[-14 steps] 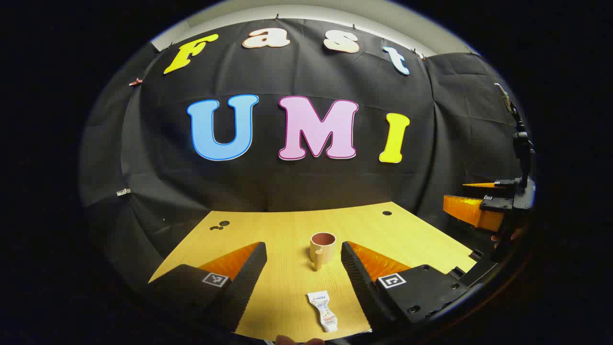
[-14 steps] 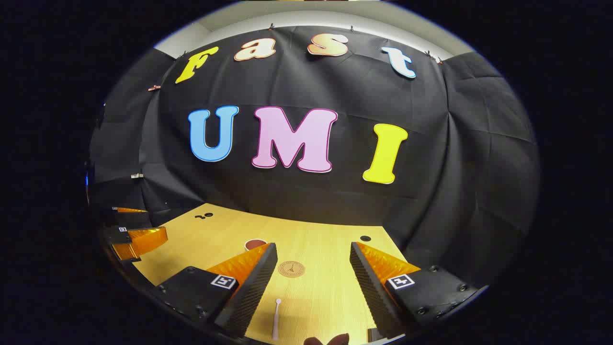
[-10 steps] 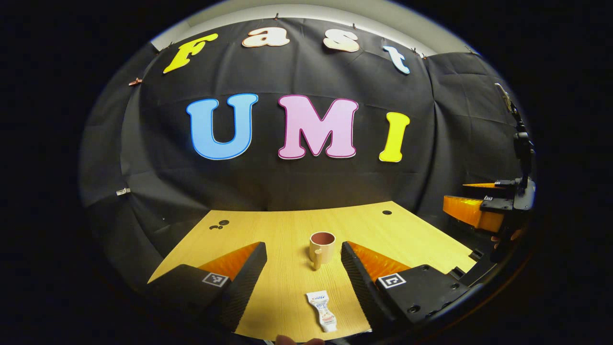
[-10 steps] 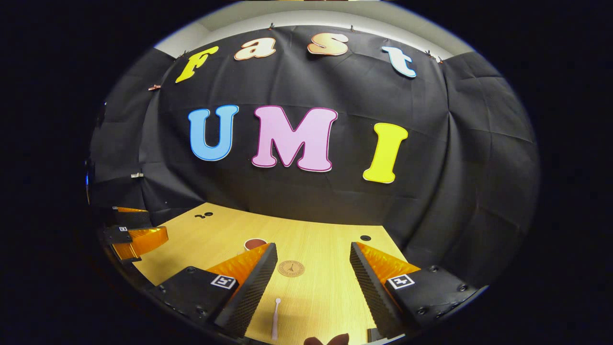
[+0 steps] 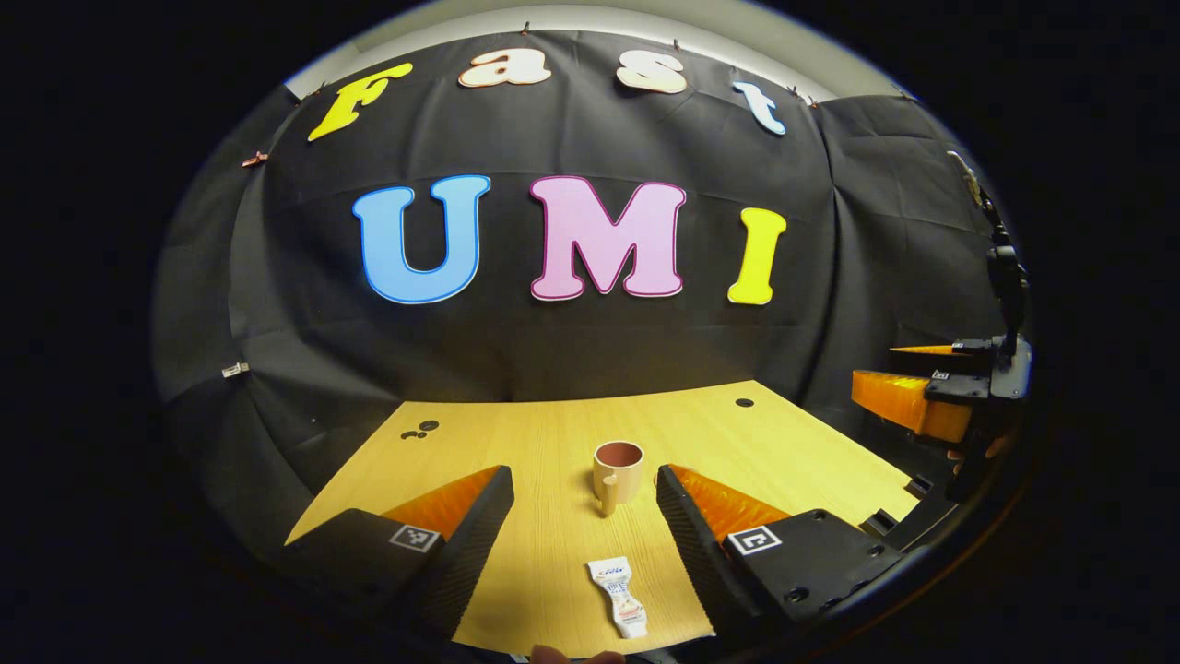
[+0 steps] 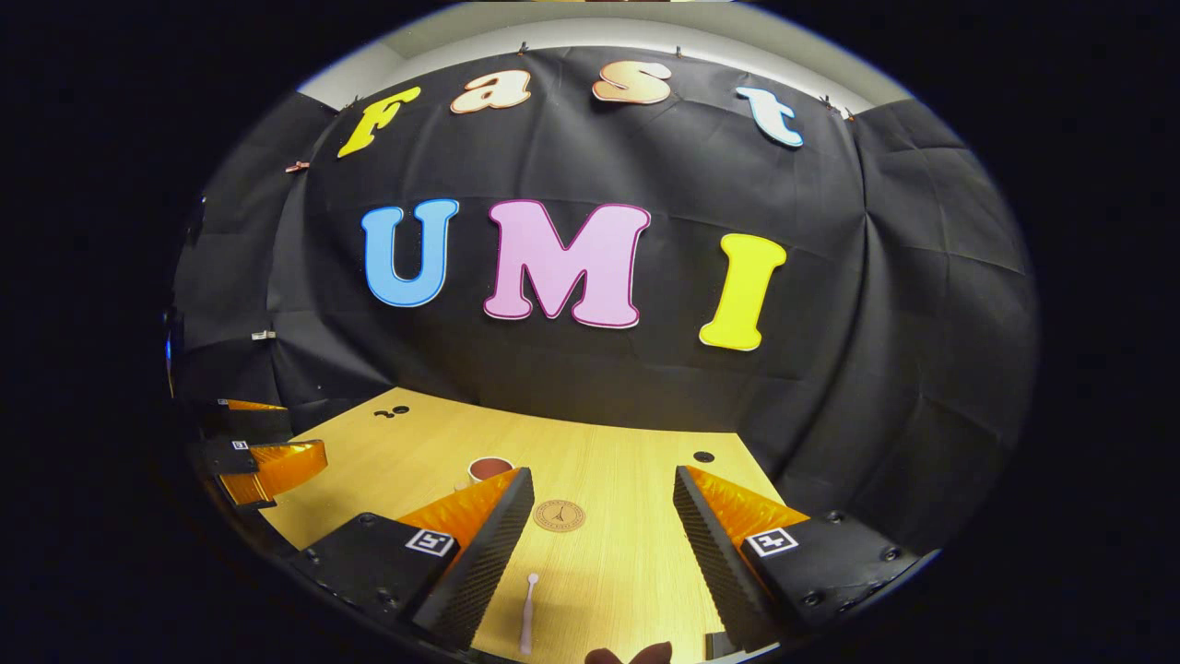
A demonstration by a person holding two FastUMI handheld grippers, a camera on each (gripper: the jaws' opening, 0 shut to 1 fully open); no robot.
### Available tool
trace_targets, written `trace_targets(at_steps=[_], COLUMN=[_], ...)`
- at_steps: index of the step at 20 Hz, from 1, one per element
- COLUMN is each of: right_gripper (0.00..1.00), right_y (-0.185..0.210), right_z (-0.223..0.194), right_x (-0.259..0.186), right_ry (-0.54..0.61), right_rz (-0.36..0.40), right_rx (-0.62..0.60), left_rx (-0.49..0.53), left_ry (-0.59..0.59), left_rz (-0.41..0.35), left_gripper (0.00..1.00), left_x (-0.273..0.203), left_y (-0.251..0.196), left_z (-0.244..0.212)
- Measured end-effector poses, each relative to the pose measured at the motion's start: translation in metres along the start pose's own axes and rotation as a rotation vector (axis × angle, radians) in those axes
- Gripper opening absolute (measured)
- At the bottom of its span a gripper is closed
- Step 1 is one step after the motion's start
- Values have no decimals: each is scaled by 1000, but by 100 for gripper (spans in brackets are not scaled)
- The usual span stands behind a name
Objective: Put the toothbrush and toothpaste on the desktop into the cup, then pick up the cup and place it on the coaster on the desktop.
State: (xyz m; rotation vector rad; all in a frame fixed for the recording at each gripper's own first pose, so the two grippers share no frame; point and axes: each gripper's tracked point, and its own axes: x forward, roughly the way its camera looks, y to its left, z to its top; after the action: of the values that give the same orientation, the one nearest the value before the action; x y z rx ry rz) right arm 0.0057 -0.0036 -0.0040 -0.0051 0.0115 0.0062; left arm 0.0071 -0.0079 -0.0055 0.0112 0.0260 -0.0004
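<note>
Small white toothpaste tube (image 5: 619, 598) lies flat between my left gripper's (image 5: 584, 493) wide-open, empty fingers, the tan cup (image 5: 616, 470) beyond, lined up for grasping; my right gripper (image 6: 604, 498) likewise gapes empty over the white toothbrush (image 6: 527, 610).

Bare desktop (image 5: 516, 433) lies all round the cup (image 5: 617, 470); toothpaste (image 5: 619, 597) lies near it, well apart, nothing between.

Pale wood-grain desktop (image 5: 553, 433), matt cloth wall (image 5: 572, 341), smooth glossy cup (image 5: 617, 470).
</note>
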Motion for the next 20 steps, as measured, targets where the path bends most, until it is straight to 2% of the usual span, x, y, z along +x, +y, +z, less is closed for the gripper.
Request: trace_targets(at_steps=[4,6,10,12,18,20], right_gripper=[97,97,97,97,98,98], right_y=[-1,-2,-3,-4,-13,-19], right_z=[-3,-9,-30,-46,-93,-102], right_x=[3,4,2,3,15,23], right_ry=[8,23,66,99,207,228], right_rz=[5,8,14,26,71,80], right_rx=[-1,-1,-11,-25,-22,-22], left_rx=[0,5,-12,-17,-26,-36], left_ry=[16,64,318,418,608,660], left_rz=[-3,-15,-63,-54,-40,-11], left_gripper=[97,97,98,97,89,86], left_x=[3,6,11,16,47,57], left_y=[-4,-9,-33,-35,-47,-44], left_z=[-5,-19,-98,-134,-217,-236])
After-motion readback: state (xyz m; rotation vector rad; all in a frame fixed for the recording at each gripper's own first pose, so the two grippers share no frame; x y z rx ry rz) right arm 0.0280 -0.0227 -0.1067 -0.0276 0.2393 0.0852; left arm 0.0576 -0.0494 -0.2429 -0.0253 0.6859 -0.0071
